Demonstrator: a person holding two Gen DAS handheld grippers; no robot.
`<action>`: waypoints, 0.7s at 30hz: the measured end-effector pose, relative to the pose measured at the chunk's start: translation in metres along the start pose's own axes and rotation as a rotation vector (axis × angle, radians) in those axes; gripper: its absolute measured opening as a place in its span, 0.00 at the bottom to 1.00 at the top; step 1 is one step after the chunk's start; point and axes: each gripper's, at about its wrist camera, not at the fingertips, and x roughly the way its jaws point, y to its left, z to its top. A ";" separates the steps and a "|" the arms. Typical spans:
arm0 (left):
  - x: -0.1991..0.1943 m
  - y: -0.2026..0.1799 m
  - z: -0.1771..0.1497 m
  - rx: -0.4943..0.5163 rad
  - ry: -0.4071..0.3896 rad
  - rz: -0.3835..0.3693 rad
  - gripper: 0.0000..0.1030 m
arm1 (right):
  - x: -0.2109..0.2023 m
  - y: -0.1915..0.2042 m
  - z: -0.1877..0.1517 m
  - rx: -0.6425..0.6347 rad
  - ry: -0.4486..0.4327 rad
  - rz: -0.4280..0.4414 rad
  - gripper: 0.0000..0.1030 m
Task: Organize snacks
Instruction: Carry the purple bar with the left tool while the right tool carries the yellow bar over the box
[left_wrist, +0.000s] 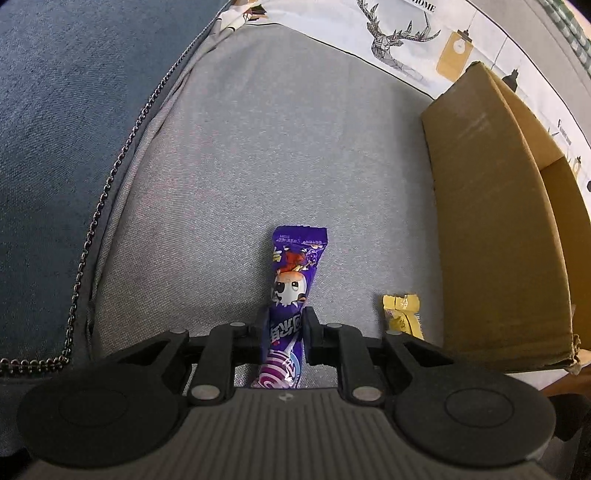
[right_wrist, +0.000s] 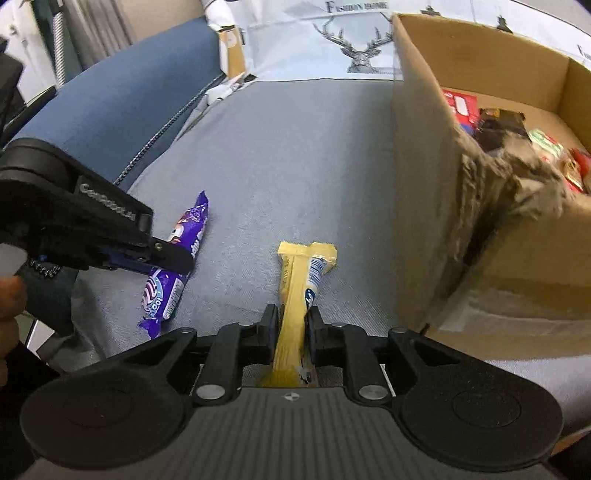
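Observation:
A purple snack packet (left_wrist: 291, 280) lies on the grey sofa cushion (left_wrist: 258, 147). My left gripper (left_wrist: 285, 325) is shut on its near half. It also shows in the right wrist view (right_wrist: 184, 236), pinned by the left gripper (right_wrist: 170, 256). My right gripper (right_wrist: 291, 328) is shut on a yellow snack packet (right_wrist: 299, 273), which lies on the cushion; its end shows in the left wrist view (left_wrist: 402, 314). A cardboard box (right_wrist: 424, 184) stands just right of both packets and holds several snacks (right_wrist: 517, 136).
A blue armrest (left_wrist: 66, 129) with a zip seam lies to the left. A deer-print cushion (left_wrist: 399, 40) leans at the back. The box's near wall (left_wrist: 491, 221) stands close to the yellow packet. A torn grey patch (right_wrist: 517, 192) marks the box's rim.

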 end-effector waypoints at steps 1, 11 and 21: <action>0.001 -0.001 0.000 0.004 0.002 0.004 0.20 | 0.000 0.000 0.000 -0.008 0.000 0.001 0.17; 0.012 -0.015 0.004 0.059 0.004 0.042 0.19 | 0.003 0.006 -0.003 -0.074 -0.008 -0.026 0.13; -0.034 -0.009 0.003 0.015 -0.219 -0.035 0.15 | -0.034 0.014 0.012 -0.083 -0.122 0.010 0.12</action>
